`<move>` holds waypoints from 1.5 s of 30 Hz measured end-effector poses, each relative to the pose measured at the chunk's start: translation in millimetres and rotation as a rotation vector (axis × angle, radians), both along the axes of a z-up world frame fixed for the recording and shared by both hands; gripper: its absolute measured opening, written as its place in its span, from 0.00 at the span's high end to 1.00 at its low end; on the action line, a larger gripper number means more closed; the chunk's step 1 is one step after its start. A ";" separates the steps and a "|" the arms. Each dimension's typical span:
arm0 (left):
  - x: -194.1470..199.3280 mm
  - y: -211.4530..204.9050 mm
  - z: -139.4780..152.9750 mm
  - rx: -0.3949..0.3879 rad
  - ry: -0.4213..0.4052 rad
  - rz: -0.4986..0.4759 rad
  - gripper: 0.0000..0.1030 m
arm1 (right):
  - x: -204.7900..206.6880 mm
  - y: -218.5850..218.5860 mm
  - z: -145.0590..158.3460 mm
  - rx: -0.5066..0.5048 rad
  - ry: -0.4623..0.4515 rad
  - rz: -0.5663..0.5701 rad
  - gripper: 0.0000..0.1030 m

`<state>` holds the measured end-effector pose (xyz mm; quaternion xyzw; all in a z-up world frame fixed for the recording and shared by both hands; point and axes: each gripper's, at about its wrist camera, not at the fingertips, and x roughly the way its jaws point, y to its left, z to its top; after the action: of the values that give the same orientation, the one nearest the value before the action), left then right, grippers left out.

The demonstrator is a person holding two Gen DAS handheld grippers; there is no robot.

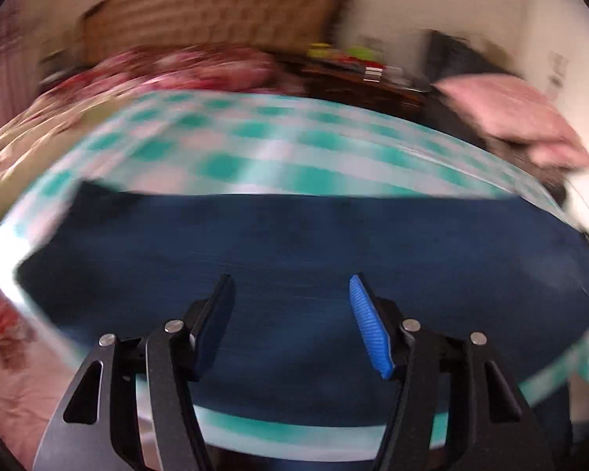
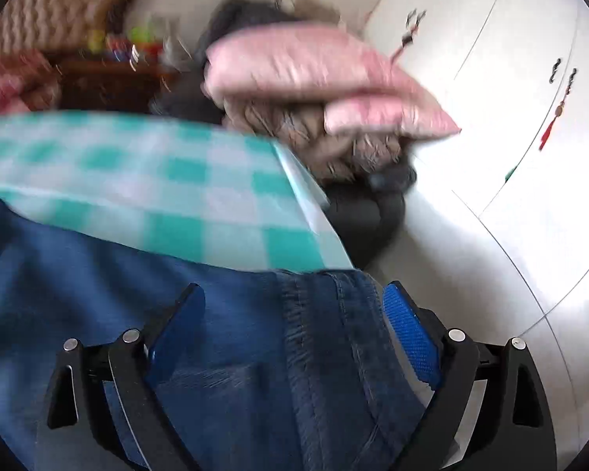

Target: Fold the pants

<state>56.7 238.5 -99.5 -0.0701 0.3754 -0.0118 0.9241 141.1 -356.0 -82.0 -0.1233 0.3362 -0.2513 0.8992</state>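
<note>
Blue denim pants (image 1: pixel 294 243) lie flat across a table covered by a green-and-white checked cloth (image 1: pixel 255 145). My left gripper (image 1: pixel 290 294) is open above the middle of the pants, with nothing between its blue pads. In the right wrist view the pants (image 2: pixel 176 333) show a thick seamed edge near the table's right end. My right gripper (image 2: pixel 294 306) is open, and its jaws straddle that seamed edge without closing on it. Both views are blurred by motion.
A bed with a floral cover (image 1: pixel 27 137) and a padded headboard (image 1: pixel 208 8) stands behind the table. Pink pillows (image 2: pixel 314 74) lie on a pile of clothes at the right. White wardrobe doors (image 2: pixel 510 98) stand further right. A cluttered nightstand (image 1: pixel 353 74) is at the back.
</note>
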 end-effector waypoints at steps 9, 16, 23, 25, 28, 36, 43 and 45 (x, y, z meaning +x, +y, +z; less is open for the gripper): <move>22.9 -121.2 -14.7 0.047 0.022 -0.168 0.44 | -84.9 229.0 -3.3 0.367 0.075 0.551 0.13; 12.9 -15.9 -42.2 0.070 0.100 0.061 0.45 | -92.3 306.3 -41.4 0.362 0.198 0.697 0.13; 5.3 97.2 -31.6 0.112 0.120 0.352 0.41 | -93.4 313.8 -69.3 0.354 0.241 0.681 0.11; 17.0 94.5 -16.4 0.157 0.076 0.297 0.41 | -93.0 313.8 -70.6 0.353 0.241 0.681 0.10; 46.0 81.9 -13.5 0.174 0.059 0.161 0.41 | -92.3 313.3 -71.4 0.354 0.244 0.665 0.07; 102.6 122.2 -38.4 0.269 0.176 0.156 0.32 | -87.3 313.3 -69.5 0.355 0.293 0.636 0.05; 50.0 188.6 -9.0 0.172 0.043 0.367 0.36 | -65.2 318.7 -40.5 0.332 0.276 0.658 0.06; 21.8 201.9 -6.3 0.143 0.011 0.437 0.40 | -50.2 322.3 -28.0 0.316 0.241 0.658 0.06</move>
<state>78.4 440.3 -105.8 -0.0842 0.3560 0.2156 0.9054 90.9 -33.7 -110.1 -0.1131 0.4166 0.1220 0.8937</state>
